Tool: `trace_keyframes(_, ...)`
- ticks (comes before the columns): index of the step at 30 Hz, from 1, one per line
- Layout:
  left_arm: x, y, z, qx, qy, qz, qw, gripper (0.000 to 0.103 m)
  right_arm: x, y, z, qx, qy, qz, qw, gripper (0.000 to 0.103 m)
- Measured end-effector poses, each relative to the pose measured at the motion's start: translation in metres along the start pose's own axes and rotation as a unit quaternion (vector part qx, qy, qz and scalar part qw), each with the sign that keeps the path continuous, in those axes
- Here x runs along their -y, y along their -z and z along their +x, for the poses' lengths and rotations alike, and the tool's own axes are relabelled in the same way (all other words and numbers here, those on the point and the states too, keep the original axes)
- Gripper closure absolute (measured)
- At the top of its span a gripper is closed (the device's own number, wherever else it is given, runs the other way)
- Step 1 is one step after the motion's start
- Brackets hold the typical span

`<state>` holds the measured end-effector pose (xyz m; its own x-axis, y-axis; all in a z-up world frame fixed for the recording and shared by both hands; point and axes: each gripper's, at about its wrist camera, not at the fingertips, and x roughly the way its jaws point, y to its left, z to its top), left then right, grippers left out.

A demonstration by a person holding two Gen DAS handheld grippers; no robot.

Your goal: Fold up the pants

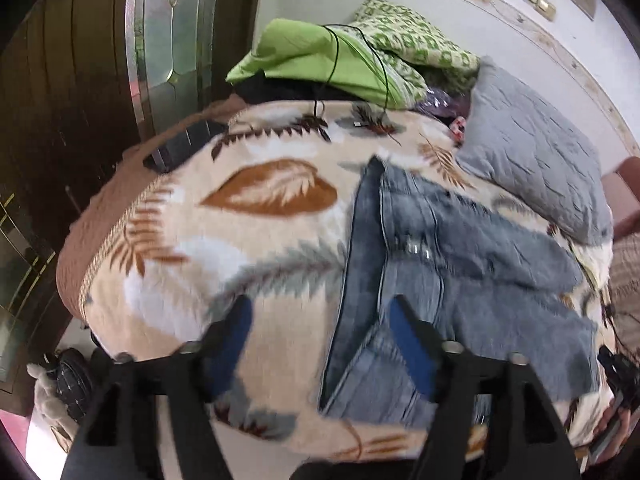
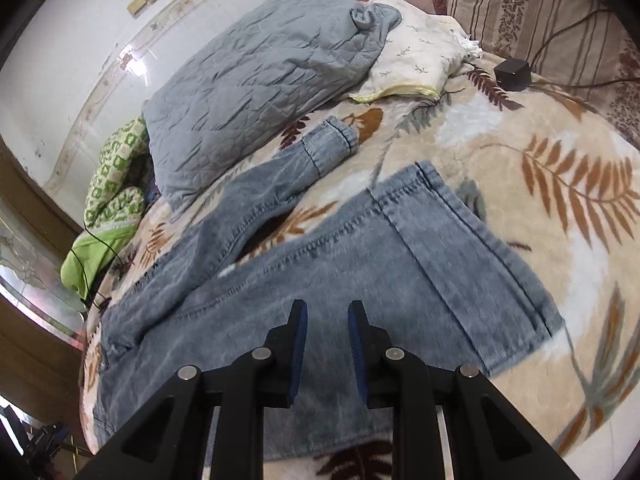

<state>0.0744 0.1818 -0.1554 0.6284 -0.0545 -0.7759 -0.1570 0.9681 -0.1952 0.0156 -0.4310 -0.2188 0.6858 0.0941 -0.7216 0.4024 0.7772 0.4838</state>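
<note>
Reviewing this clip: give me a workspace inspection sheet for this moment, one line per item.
Surface: leaf-print blanket covering a bed.
Job's things: jeans spread out, legs apart, not yet folded.
Clutter: grey pillow, green cloth, black box.
Grippers: left gripper open, empty; right gripper narrowly open above the jeans, gripping nothing.
Cables: black cable across the green cloth.
Surroundings: white wall, dark wooden door.

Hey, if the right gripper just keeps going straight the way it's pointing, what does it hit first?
Most likely the jeans. The right gripper points down at the blue denim spread on the leaf-print blanket, with nothing between its narrowly parted jaws and nothing else in front. How far above the cloth it is remains unclear.
</note>
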Motion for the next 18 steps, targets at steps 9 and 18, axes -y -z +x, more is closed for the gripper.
trace_keyframes(9, 0.036, -0.080, 0.063, -0.009, 0.016, 0.004, 0.9998, 0.025, -0.019, -0.035, 0.014, 0.034, -0.007, -0.039, 0.999, 0.024)
trace_keyframes(18, 0.076, -0.142, 0.165, -0.075, 0.016, -0.011, 0.9970, 0.025, -0.012, -0.129, 0.066, 0.018, -0.004, -0.033, 0.999, 0.028)
